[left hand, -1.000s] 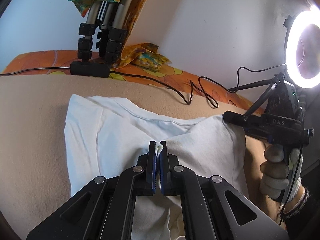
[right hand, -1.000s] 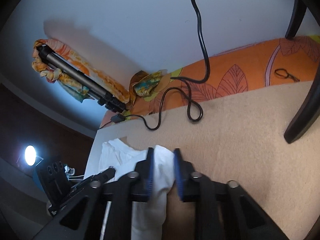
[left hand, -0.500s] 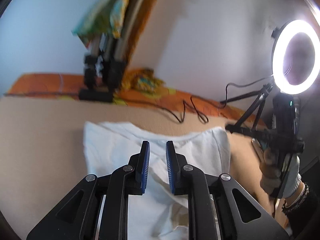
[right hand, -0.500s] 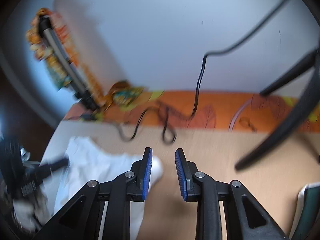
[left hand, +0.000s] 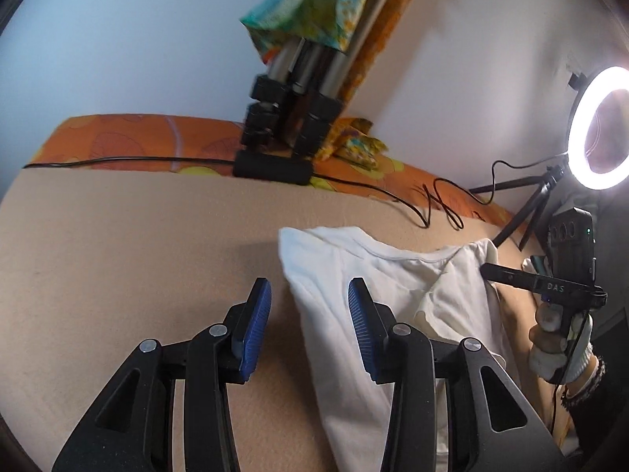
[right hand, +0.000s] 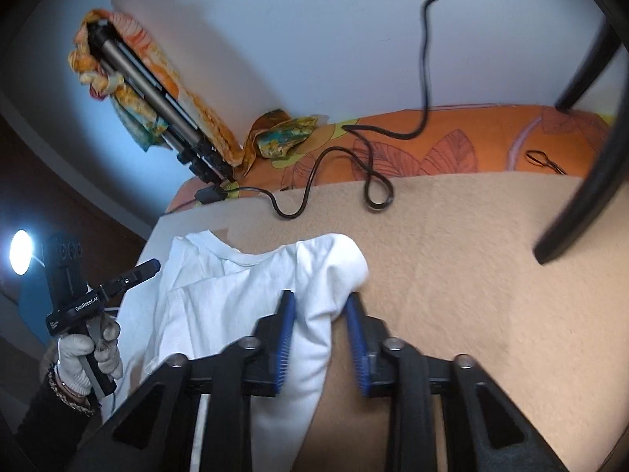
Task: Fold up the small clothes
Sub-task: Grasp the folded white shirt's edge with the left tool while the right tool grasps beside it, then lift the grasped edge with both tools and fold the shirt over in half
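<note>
A white t-shirt (left hand: 393, 283) lies crumpled on the tan blanket (left hand: 137, 255), neckline towards the wall. My left gripper (left hand: 308, 287) hovers over the shirt's left edge. Its jaws are opening, and the cloth lies below them, not pinched. In the right wrist view the shirt (right hand: 236, 295) has a bunched right sleeve. My right gripper (right hand: 319, 303) straddles that sleeve edge with its jaws closing. The fabric sits between the blue pads, which still stand apart. Each gripper shows in the other's view, held by a gloved hand: the right one (left hand: 507, 275), the left one (right hand: 147, 267).
A folded tripod (left hand: 291, 118) draped in patterned cloth leans on the wall. Black cables (right hand: 334, 181) loop over the orange sheet (right hand: 452, 149) behind the blanket. A lit ring light (left hand: 601, 129) stands at the right. A dark chair leg (right hand: 582, 181) crosses the right wrist view.
My left gripper has let go of the shirt's middle fold, opened wide and slid left to the shirt's edge. My right gripper swung off the cloth and now has the sleeve between its pads again.
</note>
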Motion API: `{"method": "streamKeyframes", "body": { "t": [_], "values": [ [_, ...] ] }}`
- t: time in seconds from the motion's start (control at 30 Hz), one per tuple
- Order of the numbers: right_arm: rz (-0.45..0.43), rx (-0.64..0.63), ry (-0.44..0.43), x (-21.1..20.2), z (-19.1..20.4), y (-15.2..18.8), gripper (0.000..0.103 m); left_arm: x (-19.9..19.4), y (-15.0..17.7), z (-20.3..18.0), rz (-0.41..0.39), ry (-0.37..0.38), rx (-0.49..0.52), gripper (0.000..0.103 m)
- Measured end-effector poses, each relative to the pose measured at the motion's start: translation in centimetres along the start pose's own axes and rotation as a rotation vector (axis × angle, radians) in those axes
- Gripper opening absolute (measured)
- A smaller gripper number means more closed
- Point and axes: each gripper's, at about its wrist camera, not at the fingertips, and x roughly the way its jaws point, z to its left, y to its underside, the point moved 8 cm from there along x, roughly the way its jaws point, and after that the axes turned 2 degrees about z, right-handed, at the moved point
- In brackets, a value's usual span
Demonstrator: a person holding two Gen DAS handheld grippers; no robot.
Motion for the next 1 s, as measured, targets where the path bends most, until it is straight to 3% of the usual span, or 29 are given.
{"method": "streamKeyframes", "body": {
  "t": [0.2,0.27,0.3,0.33,0.37,0.47,0.5,0.6,0.7,1.0],
  "values": [
    [0.020,-0.069,0.076,0.4,0.4,0.0,0.006,2.3,-0.5,-0.4,0.005,0.045,-0.021,0.039],
    [0.024,-0.082,0.057,0.3,0.5,-0.1,0.017,2.6,-0.7,-0.7,0.004,0.044,-0.001,0.036],
    [0.025,-0.077,0.049,0.3,0.5,-0.2,0.035,2.8,-0.7,-0.9,0.006,0.044,0.008,0.035],
    [0.019,-0.065,0.036,0.3,0.3,-0.3,0.043,3.0,-0.6,-1.0,0.012,0.046,0.014,0.029],
    [-0.025,-0.064,0.023,0.1,0.2,-0.8,0.043,3.1,-0.6,-1.1,0.010,0.038,0.020,0.023],
    [-0.022,-0.031,0.004,0.7,-0.3,-1.2,0.043,3.5,-0.8,-1.0,0.003,0.033,0.028,0.010],
    [-0.026,-0.020,-0.008,0.8,-0.3,-1.4,0.043,3.6,-0.9,-0.9,0.005,0.035,0.020,0.008],
    [-0.012,-0.012,-0.008,1.6,-0.1,-1.7,0.020,3.8,-1.1,-0.8,0.004,0.044,0.005,0.005],
    [-0.008,-0.055,0.021,1.9,0.6,-1.4,0.009,3.5,-1.3,-1.1,-0.009,0.046,0.016,0.005],
    [-0.043,-0.102,0.027,0.0,2.1,-1.5,0.006,1.4,-1.9,-2.3,-0.052,0.053,0.032,0.004]
  ]
}}
